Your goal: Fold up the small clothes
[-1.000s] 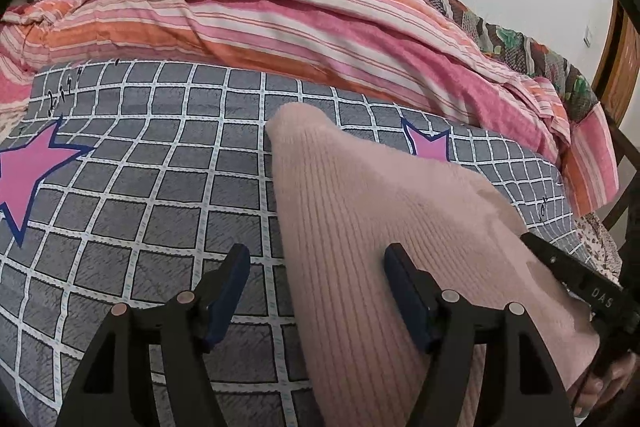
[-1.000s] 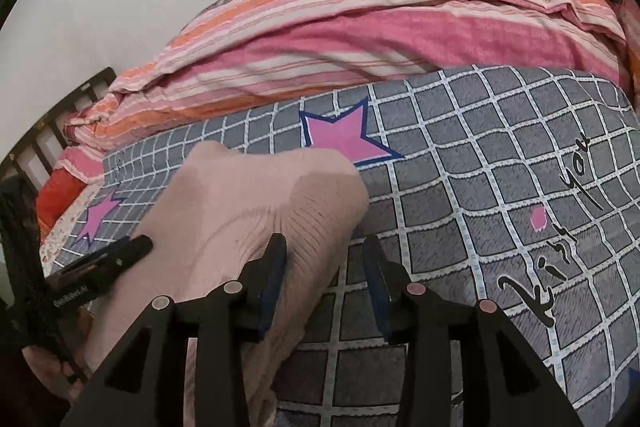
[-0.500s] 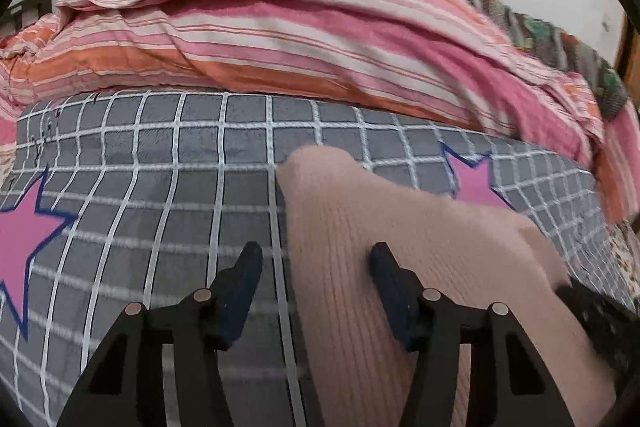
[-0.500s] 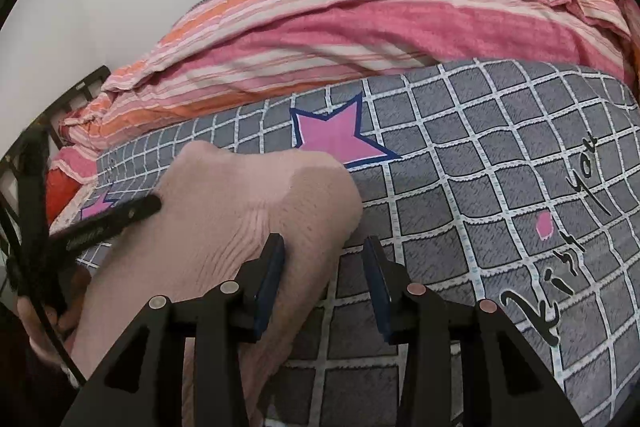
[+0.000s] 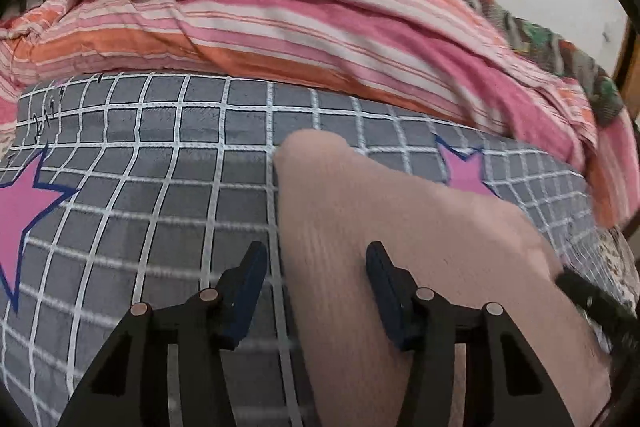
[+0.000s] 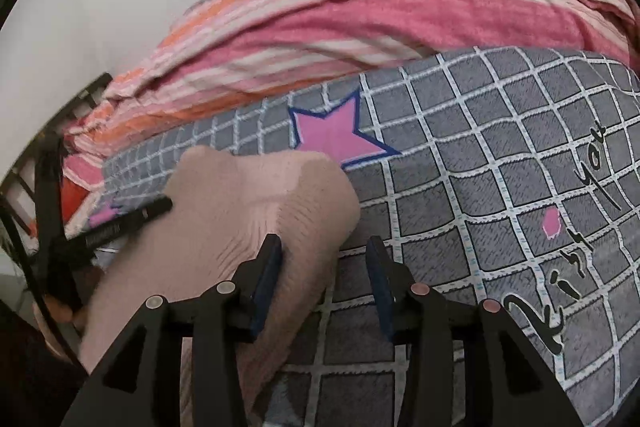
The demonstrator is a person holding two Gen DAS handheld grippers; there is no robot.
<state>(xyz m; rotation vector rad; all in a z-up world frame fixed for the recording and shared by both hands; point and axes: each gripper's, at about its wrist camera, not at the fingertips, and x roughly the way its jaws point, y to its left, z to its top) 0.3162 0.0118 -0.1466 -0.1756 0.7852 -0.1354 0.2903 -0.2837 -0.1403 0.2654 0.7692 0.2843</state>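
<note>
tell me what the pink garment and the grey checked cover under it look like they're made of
Pink garment: a soft ribbed knit, matte; fine parallel ribs run along it. Wool or acrylic, I cannot tell. Grey checked cover: a printed woven sheet, probably cotton or a blend, matte, with flat white grid lines and pink stars.

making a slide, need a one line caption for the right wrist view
Right hand-held gripper straddling the edge of a pink knit garment on a grey checked bedsheet, striped quilt behind.
</note>
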